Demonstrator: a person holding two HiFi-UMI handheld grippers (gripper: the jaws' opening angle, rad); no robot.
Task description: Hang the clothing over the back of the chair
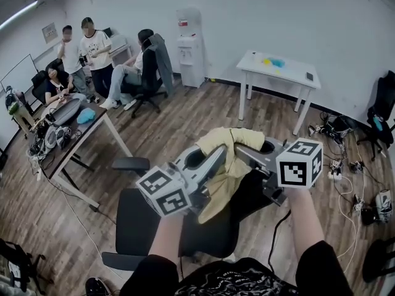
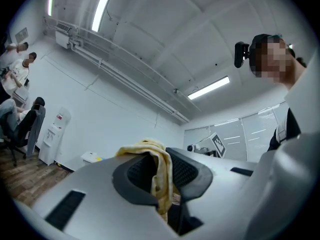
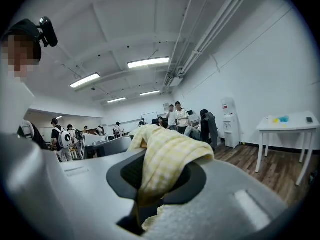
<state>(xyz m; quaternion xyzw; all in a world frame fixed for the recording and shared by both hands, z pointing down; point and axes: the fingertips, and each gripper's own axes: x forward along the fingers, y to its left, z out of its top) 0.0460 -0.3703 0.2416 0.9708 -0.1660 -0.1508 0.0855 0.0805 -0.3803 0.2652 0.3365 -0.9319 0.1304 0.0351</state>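
A pale yellow checked garment (image 1: pixel 229 165) hangs bunched between my two grippers, above a black office chair (image 1: pixel 145 224). In the head view my left gripper (image 1: pixel 213 160) is shut on the garment's left side. My right gripper (image 1: pixel 245 151) is shut on its right side. The cloth's lower end drapes against the chair's dark backrest (image 1: pixel 250 199). The left gripper view shows a fold of the yellow garment (image 2: pixel 161 166) pinched between the left gripper's (image 2: pixel 162 179) dark pads. In the right gripper view, the garment (image 3: pixel 167 159) spills over the right gripper (image 3: pixel 157 179).
The chair's armrest (image 1: pixel 131 163) juts out at the left. A desk (image 1: pixel 92 131) loaded with gear stands at the left. People (image 1: pixel 92 48) gather at the back left. A white table (image 1: pixel 281 69) and a water dispenser (image 1: pixel 190 48) stand by the far wall. Cables (image 1: pixel 345 165) litter the floor at the right.
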